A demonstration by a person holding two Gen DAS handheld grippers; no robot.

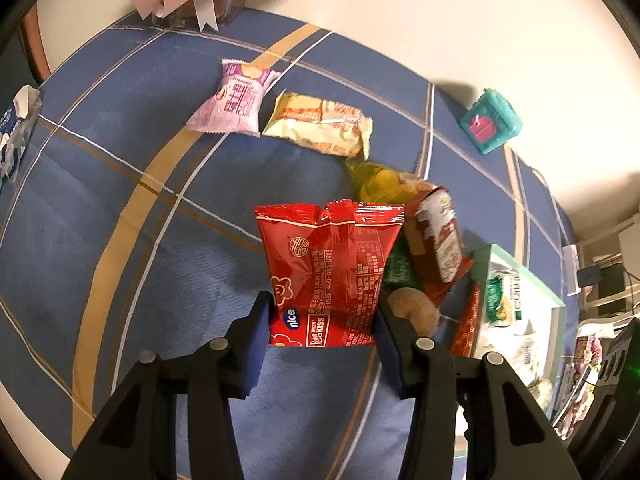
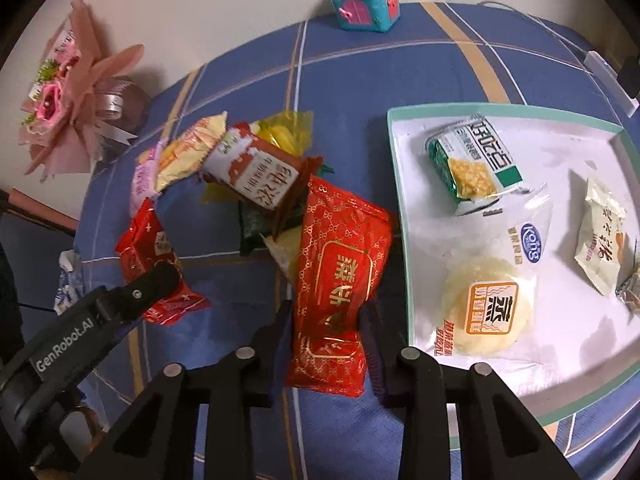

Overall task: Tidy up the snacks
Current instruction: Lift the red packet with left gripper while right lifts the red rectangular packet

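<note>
My left gripper (image 1: 323,305) is shut on a red foil snack packet (image 1: 328,256) and holds it above the blue checked tablecloth (image 1: 120,240). In the right wrist view that packet (image 2: 146,248) hangs at the left. My right gripper (image 2: 326,312) is shut on a red packet with a gold pattern (image 2: 340,264), just left of the white tray with a teal rim (image 2: 500,109). Several wrapped snacks lie in the tray, among them a green cracker pack (image 2: 472,160) and a round pale cake (image 2: 486,308). A pile of loose snacks (image 2: 256,172) lies behind both packets.
A purple packet (image 1: 232,100) and a pale yellow packet (image 1: 320,124) lie apart, further back on the cloth. A teal toy box (image 2: 364,4) stands at the table's far edge. A pink bouquet (image 2: 68,92) sits at the back left, and crumpled blue-white paper (image 1: 16,128) at the left edge.
</note>
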